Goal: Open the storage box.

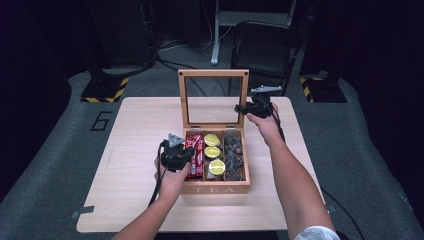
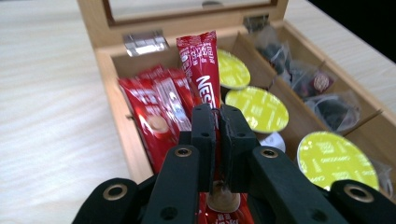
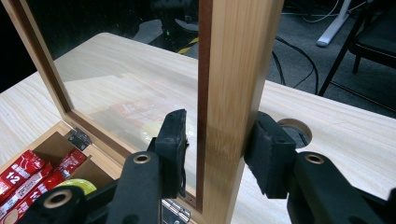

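Two grippers share the work as I run the rig: nearest me, my left gripper (image 2: pixel 216 122) pinches a red coffee stick (image 2: pixel 201 65) in the tea box's (image 1: pixel 215 190) left compartment, its long axis running up and away from the pads, so I judge a straight lift follows. Farther off, my right gripper (image 3: pixel 215 154) clamps the upright lid frame (image 3: pixel 238 70).
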`<state>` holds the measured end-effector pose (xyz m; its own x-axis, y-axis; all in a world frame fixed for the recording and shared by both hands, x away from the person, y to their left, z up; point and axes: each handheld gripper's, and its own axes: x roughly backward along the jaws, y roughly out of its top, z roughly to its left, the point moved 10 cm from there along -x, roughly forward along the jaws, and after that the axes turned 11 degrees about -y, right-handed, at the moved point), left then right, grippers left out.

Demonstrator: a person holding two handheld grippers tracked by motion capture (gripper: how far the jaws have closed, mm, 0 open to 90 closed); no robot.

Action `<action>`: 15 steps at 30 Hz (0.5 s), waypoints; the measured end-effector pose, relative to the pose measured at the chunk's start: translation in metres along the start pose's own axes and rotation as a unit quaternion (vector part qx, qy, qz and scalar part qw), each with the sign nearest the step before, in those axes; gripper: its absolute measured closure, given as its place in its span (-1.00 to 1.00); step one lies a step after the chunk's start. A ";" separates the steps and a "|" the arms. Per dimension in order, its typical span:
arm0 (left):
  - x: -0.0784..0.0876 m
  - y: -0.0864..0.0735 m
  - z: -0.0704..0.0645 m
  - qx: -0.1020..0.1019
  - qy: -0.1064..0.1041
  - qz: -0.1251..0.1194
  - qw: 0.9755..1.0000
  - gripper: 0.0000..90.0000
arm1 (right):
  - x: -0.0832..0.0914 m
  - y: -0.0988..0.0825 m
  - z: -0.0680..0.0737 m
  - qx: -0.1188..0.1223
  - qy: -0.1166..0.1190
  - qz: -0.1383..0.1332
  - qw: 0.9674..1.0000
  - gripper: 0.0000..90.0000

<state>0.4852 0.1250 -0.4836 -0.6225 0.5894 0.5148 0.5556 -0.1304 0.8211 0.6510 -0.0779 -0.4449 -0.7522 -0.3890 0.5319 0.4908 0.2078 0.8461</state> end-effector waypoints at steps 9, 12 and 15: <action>0.032 0.021 0.028 0.005 0.024 -0.018 1.000 0.89 | 0.000 0.000 0.000 0.000 -0.001 0.001 1.000 0.31; 0.039 0.024 0.034 -0.001 0.028 -0.014 1.000 0.89 | 0.000 0.000 0.000 0.000 -0.001 0.001 1.000 0.31; 0.045 0.025 0.040 -0.005 0.034 -0.012 0.999 0.89 | 0.001 0.000 0.000 0.000 0.000 0.001 1.000 0.31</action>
<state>0.4926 0.1801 -0.4497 -0.6711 0.5373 0.5107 0.5348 -0.1262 0.8355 0.6505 -0.0779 -0.4446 -0.7518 -0.3880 0.5332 0.4917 0.2090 0.8453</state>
